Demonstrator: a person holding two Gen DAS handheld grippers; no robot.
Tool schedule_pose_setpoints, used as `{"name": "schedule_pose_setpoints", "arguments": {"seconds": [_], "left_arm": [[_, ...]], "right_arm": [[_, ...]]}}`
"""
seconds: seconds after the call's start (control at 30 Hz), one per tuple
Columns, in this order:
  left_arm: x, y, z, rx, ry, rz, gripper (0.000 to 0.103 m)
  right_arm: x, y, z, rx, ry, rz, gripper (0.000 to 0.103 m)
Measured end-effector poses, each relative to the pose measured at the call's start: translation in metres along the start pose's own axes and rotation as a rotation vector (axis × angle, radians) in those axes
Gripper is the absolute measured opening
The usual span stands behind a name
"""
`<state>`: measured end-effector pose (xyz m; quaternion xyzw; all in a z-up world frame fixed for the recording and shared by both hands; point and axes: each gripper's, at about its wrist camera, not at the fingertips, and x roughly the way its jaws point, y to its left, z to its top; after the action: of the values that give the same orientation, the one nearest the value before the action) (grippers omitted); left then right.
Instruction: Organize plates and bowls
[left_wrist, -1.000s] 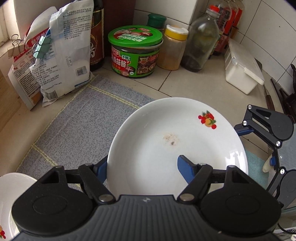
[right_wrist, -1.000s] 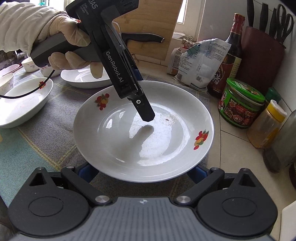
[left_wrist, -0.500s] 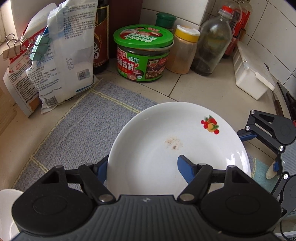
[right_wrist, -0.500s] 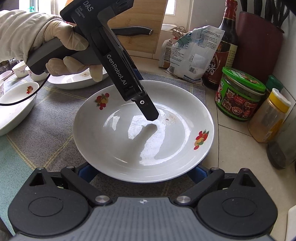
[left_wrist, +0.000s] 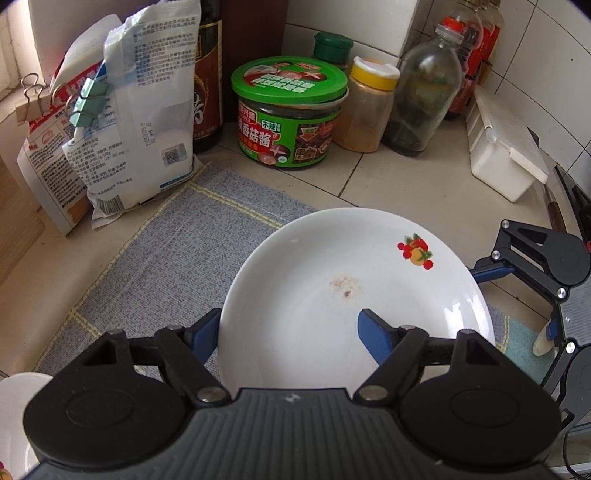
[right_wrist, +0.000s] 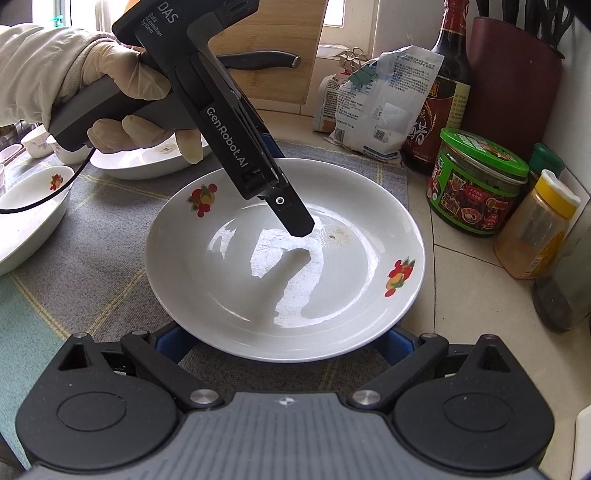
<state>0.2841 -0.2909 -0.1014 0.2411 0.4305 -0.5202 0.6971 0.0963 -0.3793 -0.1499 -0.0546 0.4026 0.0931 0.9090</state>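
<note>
A white deep plate (left_wrist: 332, 295) with fruit prints and a small brown stain is held above the grey mat. My left gripper (left_wrist: 291, 332) is shut on its near rim, one blue finger (left_wrist: 373, 332) inside the plate and the other under the rim. In the right wrist view the same plate (right_wrist: 258, 280) shows with the left gripper (right_wrist: 295, 221) reaching into it. My right gripper (right_wrist: 280, 339) is open, its blue fingers spread wide under the plate's near edge, mostly hidden by it.
A green-lidded sauce jar (left_wrist: 288, 114), spice jar (left_wrist: 369, 107), glass bottle (left_wrist: 424, 99), clipped bags (left_wrist: 125, 129) and white box (left_wrist: 502, 155) stand at the back. More white dishes (right_wrist: 29, 218) (right_wrist: 144, 162) sit on the mat (left_wrist: 166, 266) to the left.
The left gripper has carried the plate toward the jars at the back of the counter. The right gripper has kept pace beneath the plate's edge.
</note>
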Motion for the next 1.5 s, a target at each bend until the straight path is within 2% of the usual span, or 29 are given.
{"name": "schedule_pose_setpoints", "arguments": {"seconds": [0.2,0.47,0.67,0.9,1.17,1.5], "left_arm": [[-0.043,-0.013,-0.006,0.0,-0.088,0.05,0.088],[-0.092,-0.04,-0.02,-0.029,-0.181,0.106,0.089],[-0.127,-0.07,-0.043,-0.049,-0.247,0.168,0.089],[-0.162,-0.112,-0.085,-0.068,-0.324,0.234,0.092],[-0.175,-0.157,-0.131,-0.123,-0.326,0.274,0.092],[-0.196,-0.198,-0.179,-0.212,-0.365,0.371,0.092]], "right_arm": [[-0.018,0.003,-0.003,0.015,-0.009,-0.033,0.103],[-0.046,0.029,0.002,0.007,-0.04,-0.095,0.103],[-0.072,0.051,0.001,0.027,-0.075,-0.139,0.103],[-0.095,0.08,-0.015,0.061,-0.112,-0.157,0.103],[-0.116,0.107,-0.033,0.077,-0.104,-0.129,0.103],[-0.138,0.126,-0.048,0.067,-0.094,-0.111,0.103]]}}
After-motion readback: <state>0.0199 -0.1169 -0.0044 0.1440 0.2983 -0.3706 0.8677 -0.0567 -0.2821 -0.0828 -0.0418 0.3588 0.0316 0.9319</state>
